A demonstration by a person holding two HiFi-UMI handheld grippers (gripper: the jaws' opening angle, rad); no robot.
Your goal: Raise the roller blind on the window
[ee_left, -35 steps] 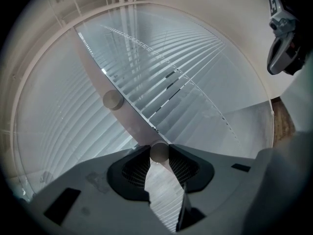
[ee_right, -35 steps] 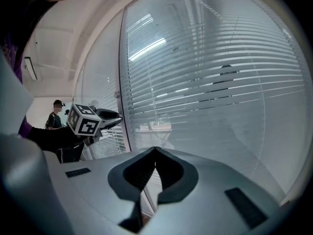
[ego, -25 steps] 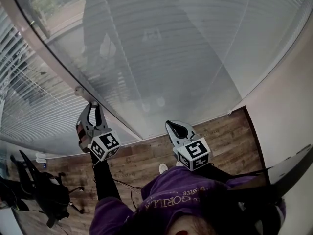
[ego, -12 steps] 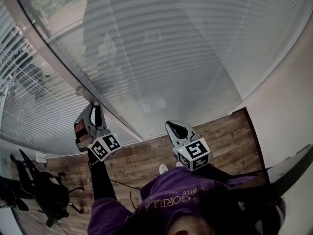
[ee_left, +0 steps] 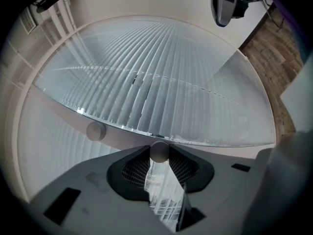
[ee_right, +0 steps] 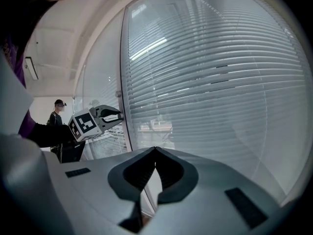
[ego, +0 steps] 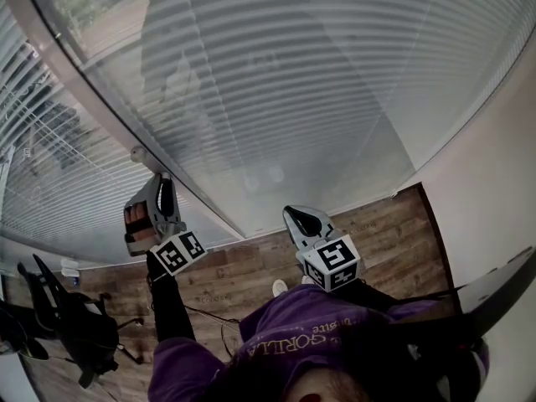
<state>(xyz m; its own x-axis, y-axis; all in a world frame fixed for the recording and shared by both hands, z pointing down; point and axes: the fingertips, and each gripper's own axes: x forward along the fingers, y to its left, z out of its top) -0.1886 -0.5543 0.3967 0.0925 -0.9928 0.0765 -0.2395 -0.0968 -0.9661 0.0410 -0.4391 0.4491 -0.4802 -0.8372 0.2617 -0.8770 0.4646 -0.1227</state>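
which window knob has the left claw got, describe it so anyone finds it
Find the pale frame bar between the two slatted window panes. Two small round knobs sit on it: the held knob is pinched between the tips of the left claw, while the spare knob stands bare farther along the bar.

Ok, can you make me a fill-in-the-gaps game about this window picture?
The left hand-held gripper is shut on a small round ____.
The right hand-held gripper holds ____.
The floor looks like it is made of ____.
The person's top is ____.
Missing words: knob; nothing; wood; purple.
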